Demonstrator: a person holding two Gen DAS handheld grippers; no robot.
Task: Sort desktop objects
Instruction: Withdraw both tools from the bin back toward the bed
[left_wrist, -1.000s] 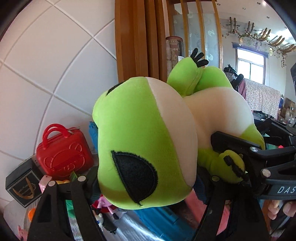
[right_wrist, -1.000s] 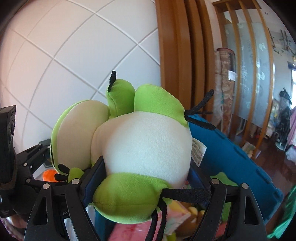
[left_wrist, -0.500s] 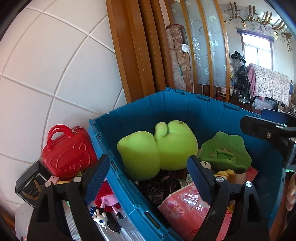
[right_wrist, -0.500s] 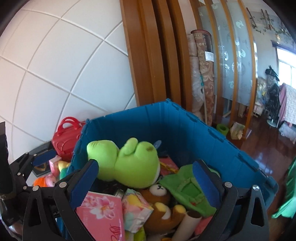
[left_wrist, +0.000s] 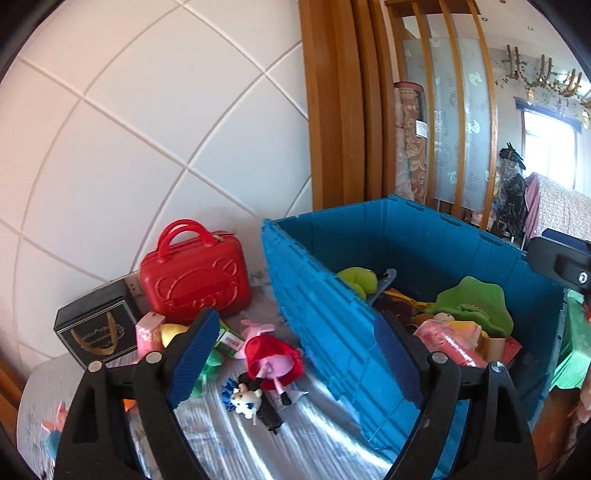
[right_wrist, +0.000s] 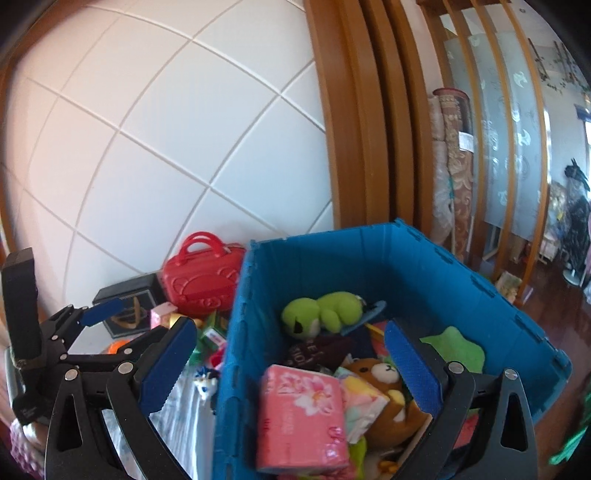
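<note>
While both claws hang over the table with nothing in them, the green frog toy (right_wrist: 321, 310) lies inside the blue box (right_wrist: 424, 266), near its back wall, in the middle of the right wrist view. In the left wrist view only a bit of the frog (left_wrist: 356, 278) peeks over the box wall (left_wrist: 332, 325).

The left claw (left_wrist: 291, 354) is spread wide. Its jaws have just been opening and nothing is between them. One blue pad is at the lower left of the frame and the other is in front of the box wall. The right claw (right_wrist: 288, 363) is spread wide too. Its jaws have just been opening, and they hold nothing.

Inside the box, at the bottom of the right wrist view, sits a pink tissue pack (right_wrist: 301, 417). Just beside it on the right lies a brown bear (right_wrist: 384, 384). A green cloth thing (right_wrist: 456, 349) rests near the right wall.

On the table (left_wrist: 236, 443), left of the box, stands a red little case (left_wrist: 194, 280) against the white tile wall (left_wrist: 147, 147). A black box (left_wrist: 94, 330) stands beside the case on its left. A pink pig doll in a red dress (left_wrist: 269, 356) lies on the table between the left claw's pads, not touching them.
</note>
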